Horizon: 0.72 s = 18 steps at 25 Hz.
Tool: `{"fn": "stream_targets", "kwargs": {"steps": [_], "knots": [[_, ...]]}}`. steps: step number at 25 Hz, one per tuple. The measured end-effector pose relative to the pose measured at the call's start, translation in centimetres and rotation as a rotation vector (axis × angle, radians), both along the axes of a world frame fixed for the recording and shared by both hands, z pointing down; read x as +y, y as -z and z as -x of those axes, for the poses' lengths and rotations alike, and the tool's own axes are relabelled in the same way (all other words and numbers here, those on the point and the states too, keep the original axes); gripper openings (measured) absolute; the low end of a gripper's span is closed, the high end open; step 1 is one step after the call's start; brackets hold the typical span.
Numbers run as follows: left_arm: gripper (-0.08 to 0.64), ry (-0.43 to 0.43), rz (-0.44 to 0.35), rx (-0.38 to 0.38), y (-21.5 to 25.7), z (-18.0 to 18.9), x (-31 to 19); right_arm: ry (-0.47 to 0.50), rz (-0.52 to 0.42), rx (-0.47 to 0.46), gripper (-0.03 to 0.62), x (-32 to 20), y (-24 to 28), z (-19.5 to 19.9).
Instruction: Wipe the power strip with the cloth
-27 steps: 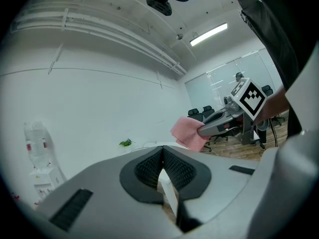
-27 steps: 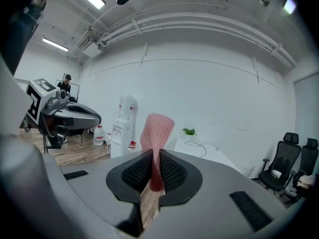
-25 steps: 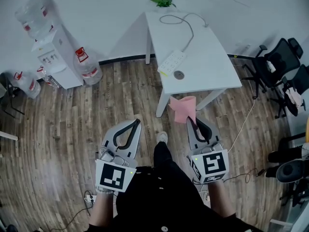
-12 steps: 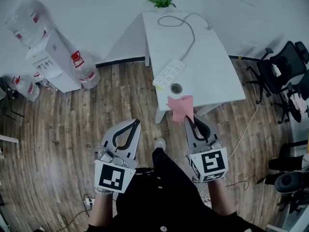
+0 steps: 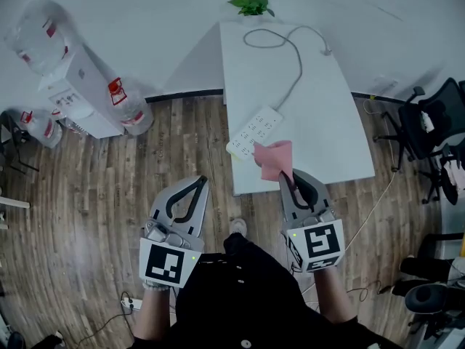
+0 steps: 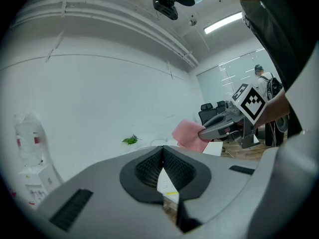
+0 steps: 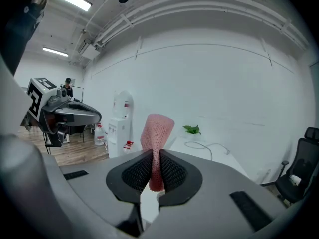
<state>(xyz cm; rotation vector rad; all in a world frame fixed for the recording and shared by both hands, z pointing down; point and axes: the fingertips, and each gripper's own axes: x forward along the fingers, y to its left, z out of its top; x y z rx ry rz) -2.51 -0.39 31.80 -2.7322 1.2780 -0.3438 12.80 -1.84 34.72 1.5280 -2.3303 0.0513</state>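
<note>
**White multi-socket power strip** (image 5: 254,131): lies diagonally at frame centre, on the near left part of the white rectangular table (image 5: 327,107). One end is close to the table's left edge. Its white cable (image 5: 294,57) runs toward the upper frame.

**Pink mesh cloth** (image 5: 275,158): stands up from the right gripper (image 5: 290,179), whose 2 jaws are clamped on its lower fold. In the head view it overlaps the strip's right side; contact cannot be told.

**Left gripper** (image 5: 197,182), lower left of centre: jaws pressed together, nothing between them.

**Step in hand (judged):** approach, with wiping not yet begun. The next move calls for laying the cloth onto the strip and stroking along its length.

**Room:** the tabletop right of the strip is bare. The left and near edges are close, so a sideways push risks sliding the strip off. The white water dispenser (image 5: 87,86) at upper left and the black office chairs (image 5: 436,115) at right stand well apart.
</note>
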Motion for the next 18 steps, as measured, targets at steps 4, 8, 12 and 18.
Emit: {"fn": "stream_targets", "kwargs": {"steps": [4, 8, 12, 18], "knots": [[0.014, 0.022, 0.007, -0.018, -0.1, -1.0, -3.1, 0.017, 0.005, -0.005, 0.051, -3.2, -0.2, -1.3], [0.014, 0.026, 0.008, -0.023, 0.0, -2.8, -5.5, 0.015, 0.015, -0.016, 0.051, -5.4, -0.2, -3.0], [0.014, 0.022, 0.002, -0.025, 0.1, -4.4, -7.0, 0.010, 0.018, -0.019, 0.051, -6.8, -0.4, -4.5], [0.014, 0.006, -0.005, -0.038, 0.8, -6.1, -8.4, -0.013, 0.015, -0.034, 0.051, -8.1, -0.1, -6.3]]}}
